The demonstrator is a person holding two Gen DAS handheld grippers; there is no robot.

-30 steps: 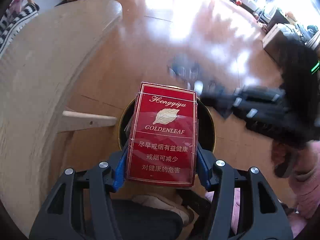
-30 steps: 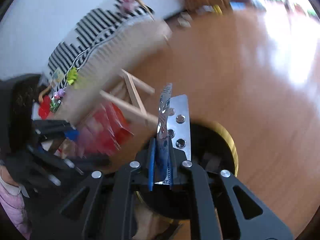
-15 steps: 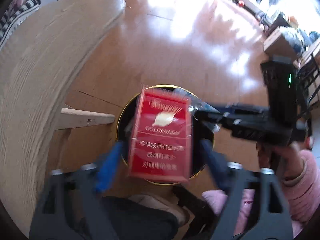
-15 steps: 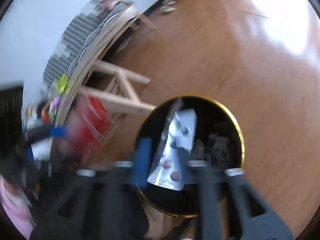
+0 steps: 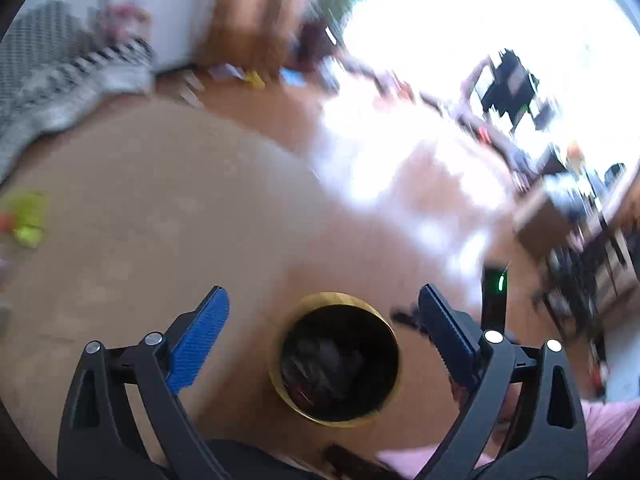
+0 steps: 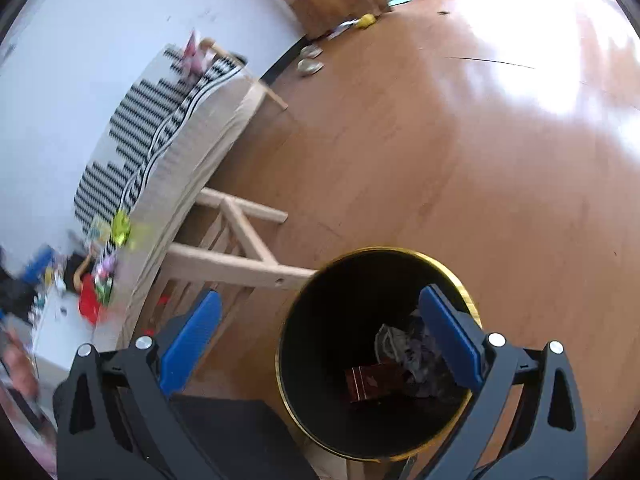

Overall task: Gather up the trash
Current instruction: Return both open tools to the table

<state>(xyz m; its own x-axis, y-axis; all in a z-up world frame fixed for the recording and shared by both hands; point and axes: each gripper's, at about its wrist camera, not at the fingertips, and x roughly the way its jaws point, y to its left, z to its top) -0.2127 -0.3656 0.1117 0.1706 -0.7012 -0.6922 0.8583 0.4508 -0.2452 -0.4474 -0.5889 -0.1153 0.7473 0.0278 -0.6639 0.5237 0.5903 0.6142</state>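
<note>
The left gripper [image 5: 322, 330] no longer clamps the red cardboard cigarette pack [image 6: 374, 382]; its jaws have just been opening and nothing sits between its blue fingers [image 5: 198, 338]. The right gripper [image 6: 320, 334] has let go of the silver blister sheet, its jaws likewise just opening. The pack now lies inside the black gold-rimmed bin [image 6: 468, 292], below the right fingers [image 6: 450, 336].

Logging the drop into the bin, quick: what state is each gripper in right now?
Left gripper: open, empty; its jaws have just been opening.
Right gripper: open, empty above the bin; its jaws have just been opening.
</note>
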